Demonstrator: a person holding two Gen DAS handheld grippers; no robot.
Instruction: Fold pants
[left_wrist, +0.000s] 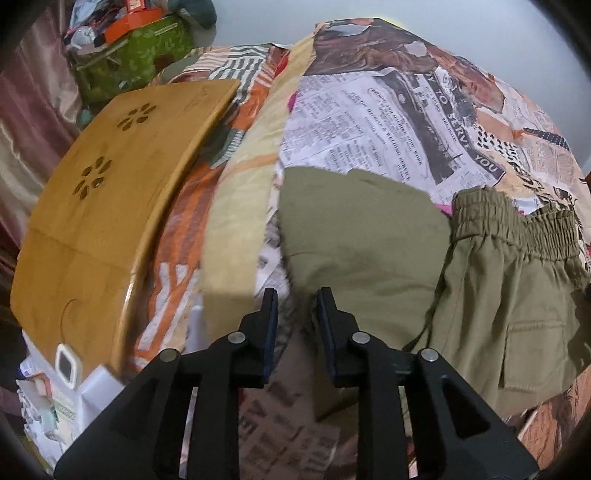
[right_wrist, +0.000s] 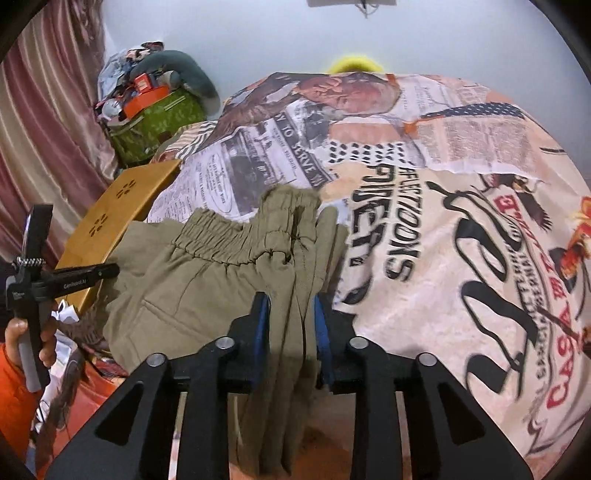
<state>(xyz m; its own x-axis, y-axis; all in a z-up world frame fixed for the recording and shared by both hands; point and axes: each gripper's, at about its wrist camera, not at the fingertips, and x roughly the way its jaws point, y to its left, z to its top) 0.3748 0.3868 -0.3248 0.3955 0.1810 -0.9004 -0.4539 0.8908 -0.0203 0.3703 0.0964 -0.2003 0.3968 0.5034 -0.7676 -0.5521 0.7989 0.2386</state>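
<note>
Left gripper (left_wrist: 293, 306): In my left wrist view I am holding it with the jaws spread and nothing between them; the blue pads are hovering over the near left edge of the pants (left_wrist: 369, 240), just above or beside the cloth, and I cannot tell if they are touching it.

Pants from the left: They are lying on the printed sheet (left_wrist: 369, 107), a flat folded part straight ahead of my fingers and the gathered waistband (left_wrist: 517, 225) off to the right, with a flap pocket (left_wrist: 535, 354) nearer on that side.

Left-side risk: I am judging that if I close here I may be catching only the top layer, or the sheet with it, so the fold would be coming up lopsided. The wooden tray (left_wrist: 110, 206) is sitting to the left, apart from the pants, and a wide swing could be knocking it.

Right gripper (right_wrist: 290, 310): In my right wrist view I am pinching a bunched stack of pants layers between the pads, the cloth running up from below through the jaws.

Pants from the right: The waistband (right_wrist: 229, 243) is lying ahead and to the left of my fingers, the bunched part straight ahead, and my left gripper (right_wrist: 107, 271) is pointing in at the far left edge.

Right-side risk: The stack is looking thick and uneven, so I am judging that some layers may be slipping out as I am lifting, or the waistband may be dragging and crumpling since only one side is being held.
</note>
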